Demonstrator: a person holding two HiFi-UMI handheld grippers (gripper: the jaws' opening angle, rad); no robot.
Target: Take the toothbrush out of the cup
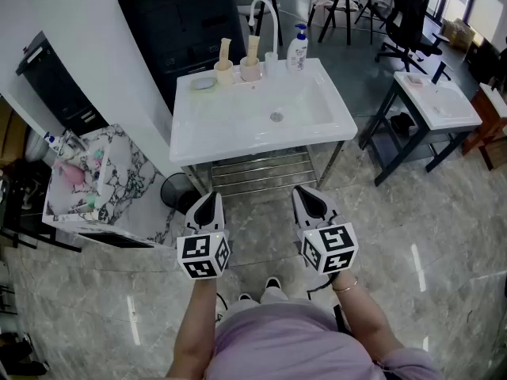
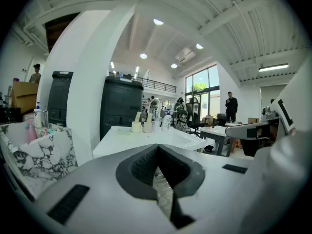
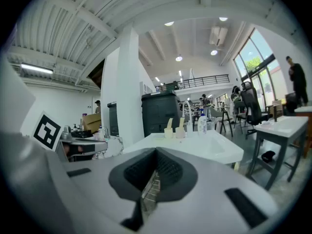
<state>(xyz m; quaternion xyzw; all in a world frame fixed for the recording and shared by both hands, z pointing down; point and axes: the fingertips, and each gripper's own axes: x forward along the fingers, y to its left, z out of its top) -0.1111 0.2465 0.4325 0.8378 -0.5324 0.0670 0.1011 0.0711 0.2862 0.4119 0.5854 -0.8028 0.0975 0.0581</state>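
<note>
Jaws: I see the left gripper (image 1: 207,202) and the right gripper (image 1: 310,200) both clenched, pads together, nothing between them.
Task item: a pale stick (image 1: 226,50) stands upright in the cream cup (image 1: 224,74), a second stick (image 1: 253,46) in the pink cup (image 1: 251,72); I can't tell which one is the toothbrush.
Cups: side by side at the back edge of the white sink surface (image 1: 230,129), just left of the faucet (image 1: 264,10).
Nearby: a soap dish (image 1: 203,83) left of the cups, a pump bottle (image 1: 298,50) right of the faucet.
Gap: both grippers hang over the floor (image 1: 396,212) in front of the sink, well apart from the cups.
Room: a marble-patterned cabinet (image 1: 119,188) at left, a second sink (image 1: 440,101) at right.
</note>
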